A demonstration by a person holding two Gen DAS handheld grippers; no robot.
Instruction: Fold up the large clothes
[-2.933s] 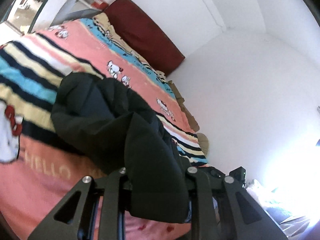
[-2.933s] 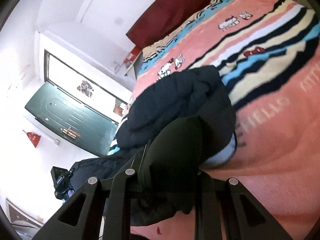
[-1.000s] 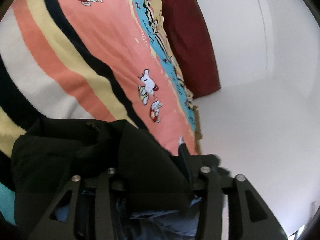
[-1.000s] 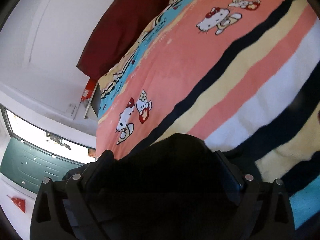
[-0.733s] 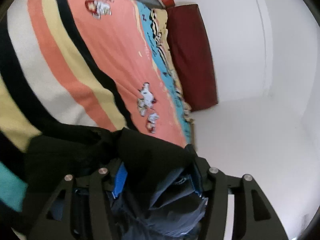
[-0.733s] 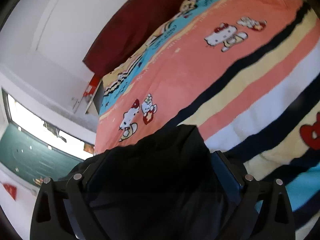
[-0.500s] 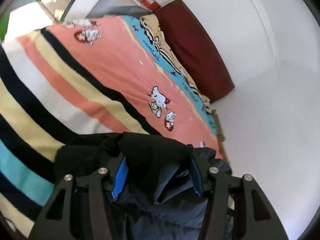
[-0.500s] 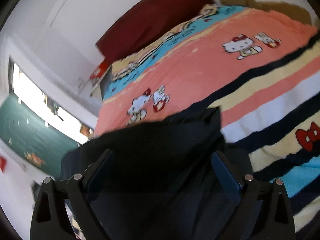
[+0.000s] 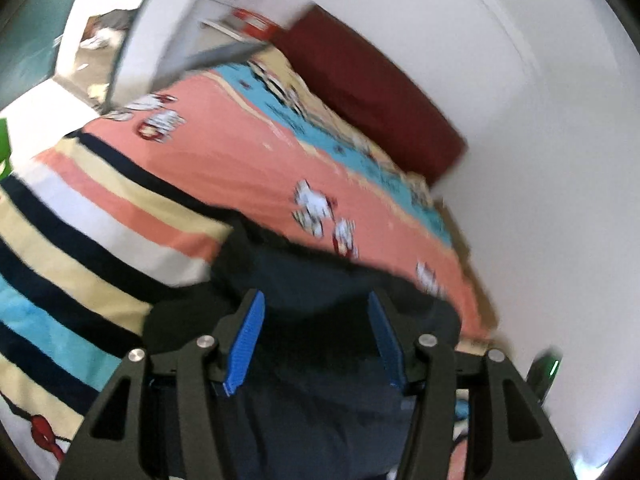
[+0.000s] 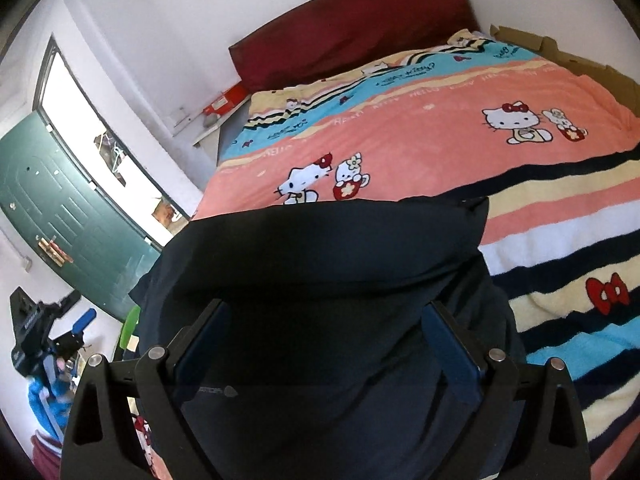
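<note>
Left gripper (image 9: 316, 336): jaws have just been opening, blue pads clear of the dark navy folded garment (image 9: 304, 280) beneath. Right gripper (image 10: 328, 344) spread wide above it, gripping nothing. Garment lies on the striped cartoon-cat blanket (image 10: 420, 128), toward its foot end (fold apparently laid). Next: smooth or re-grip an edge.

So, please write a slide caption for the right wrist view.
Open hand-held gripper above a dark garment lying on a striped cartoon-cat blanket.

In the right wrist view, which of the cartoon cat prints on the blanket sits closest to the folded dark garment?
The cat print beside the red flowered cup, just past the dark garment's far edge. The other large cat print lies farther right and farther up the blanket.
</note>
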